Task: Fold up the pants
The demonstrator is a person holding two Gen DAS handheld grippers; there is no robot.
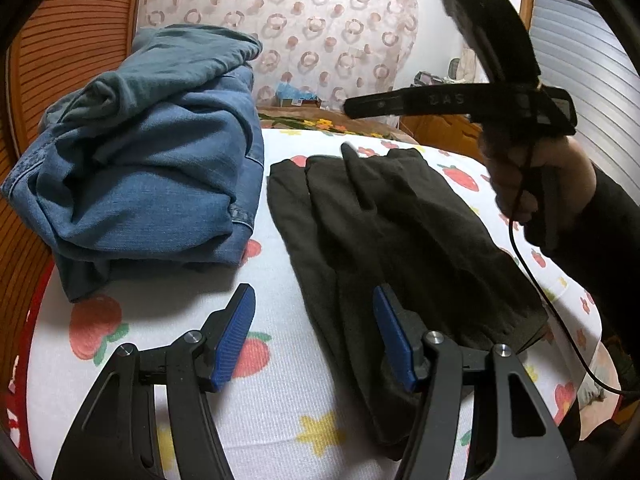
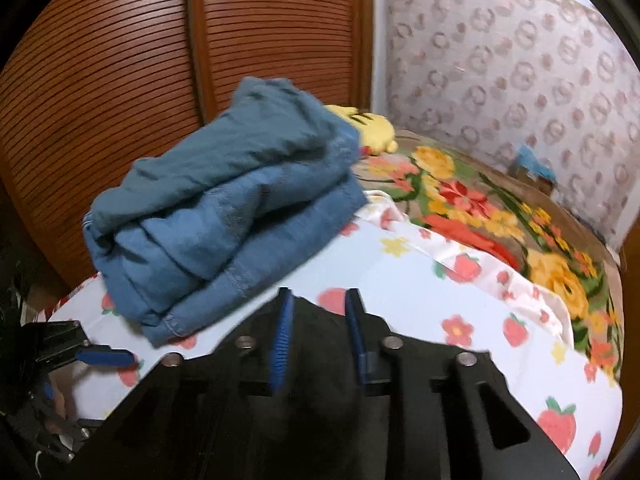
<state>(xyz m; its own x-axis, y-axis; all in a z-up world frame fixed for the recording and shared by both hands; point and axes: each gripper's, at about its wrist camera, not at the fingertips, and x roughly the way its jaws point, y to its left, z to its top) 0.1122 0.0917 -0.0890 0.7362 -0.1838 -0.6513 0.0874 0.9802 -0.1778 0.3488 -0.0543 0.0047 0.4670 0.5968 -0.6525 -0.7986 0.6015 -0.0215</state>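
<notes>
Dark pants [image 1: 392, 240] lie folded lengthwise on the strawberry-print sheet [image 1: 280, 400], and a small tip of cloth stands up at their far end. My left gripper [image 1: 314, 296] is open low over their near left edge, its right finger above the cloth, with nothing between the pads. A hand holds my right gripper [image 1: 350, 106] in the air above the far end, clear of the cloth. In the right wrist view the right gripper [image 2: 319, 296] has its blue pads a little apart. The dark pants [image 2: 316, 320] show below the gap, not pinched.
A pile of folded blue jeans [image 1: 152, 168] sits at the left of the sheet, close to the dark pants. A slatted wooden door [image 2: 120, 80] stands behind it. A flowered blanket [image 2: 500, 216] and a yellow plush [image 2: 372, 124] lie further back. A black cable [image 1: 532, 280] hangs from the right hand.
</notes>
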